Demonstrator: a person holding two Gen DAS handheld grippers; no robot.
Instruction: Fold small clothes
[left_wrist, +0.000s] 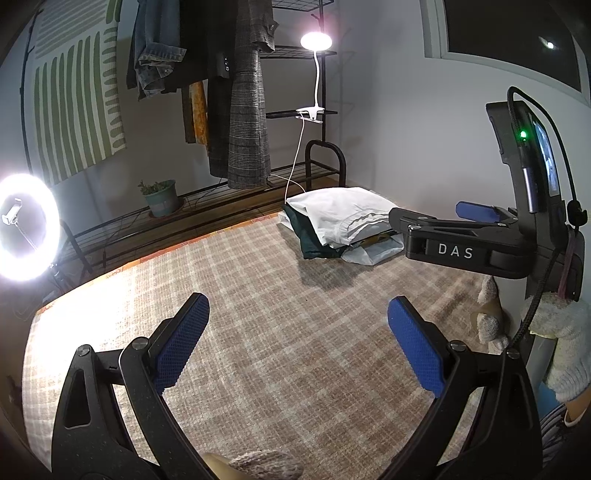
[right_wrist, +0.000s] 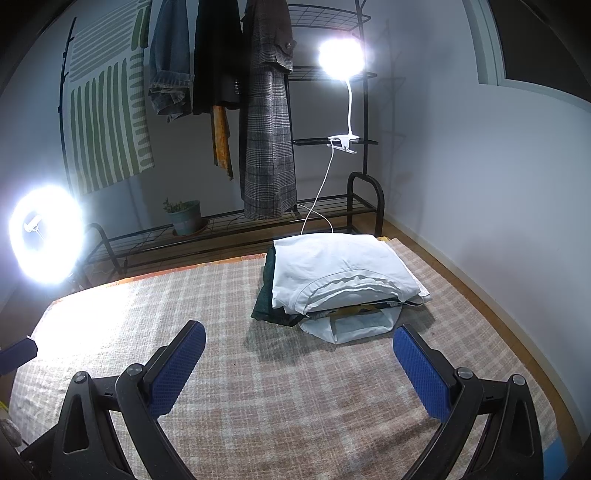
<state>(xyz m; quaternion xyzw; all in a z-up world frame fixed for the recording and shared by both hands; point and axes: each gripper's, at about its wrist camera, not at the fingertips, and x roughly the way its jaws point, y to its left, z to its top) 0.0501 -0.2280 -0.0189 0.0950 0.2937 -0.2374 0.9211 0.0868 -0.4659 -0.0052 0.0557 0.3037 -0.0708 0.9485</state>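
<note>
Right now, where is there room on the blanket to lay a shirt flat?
The checked blanket is bare between the open right gripper, the ring light and the folded pile. It is crowded at the pile by the wall.

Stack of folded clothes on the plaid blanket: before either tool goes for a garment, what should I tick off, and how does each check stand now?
1. Left tool open and holding nothing: ok.
2. Right tool open and holding nothing: ok.
3. Stack of clothes in view ahead of the right tool: ok.
4. White garment on top, nothing lying on it: ok.
5. Bare plaid blanket in front of the stack for spreading a piece: ok.
6. Number of garments in the stack: cannot tell, lower layers are mostly hidden.
</note>
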